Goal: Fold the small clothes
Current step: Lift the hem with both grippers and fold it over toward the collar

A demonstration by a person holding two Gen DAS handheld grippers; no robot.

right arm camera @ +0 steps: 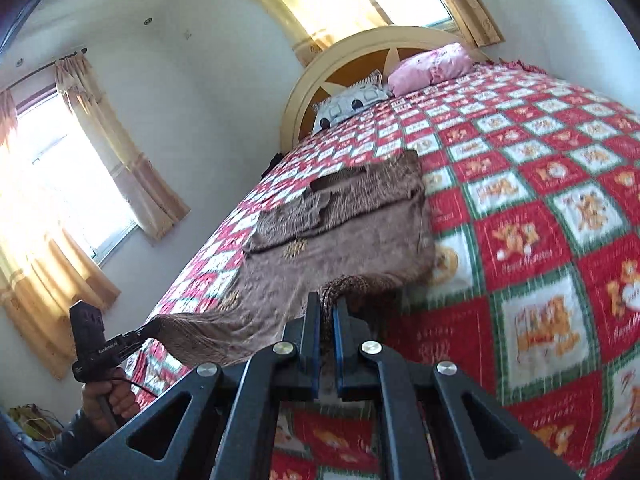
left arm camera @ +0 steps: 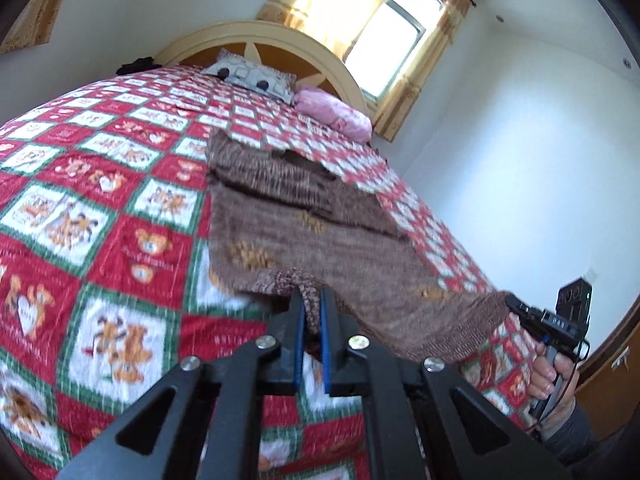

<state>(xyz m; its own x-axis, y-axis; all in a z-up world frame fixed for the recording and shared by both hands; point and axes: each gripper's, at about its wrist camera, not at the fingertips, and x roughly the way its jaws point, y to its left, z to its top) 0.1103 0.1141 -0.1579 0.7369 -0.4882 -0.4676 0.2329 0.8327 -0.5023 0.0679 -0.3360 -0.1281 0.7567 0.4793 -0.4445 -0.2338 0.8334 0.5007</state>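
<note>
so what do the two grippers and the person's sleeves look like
Both the left gripper and right gripper are matte black linkages with silver pivot bolts and blue finger pads. Each has a boxy black camera housing and thin black cable. The sleeves are grey.

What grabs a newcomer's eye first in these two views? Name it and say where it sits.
First, the brown knitted garment, stretched over the near side of the bed, its near hem lifted off the cover. Each corner of that hem is pinched: the left gripper and the right gripper both have their jaws closed on the ribbed edge. Beneath lies the loud red, green and white teddy-bear quilt, with a pink pillow at the headboard.
</note>
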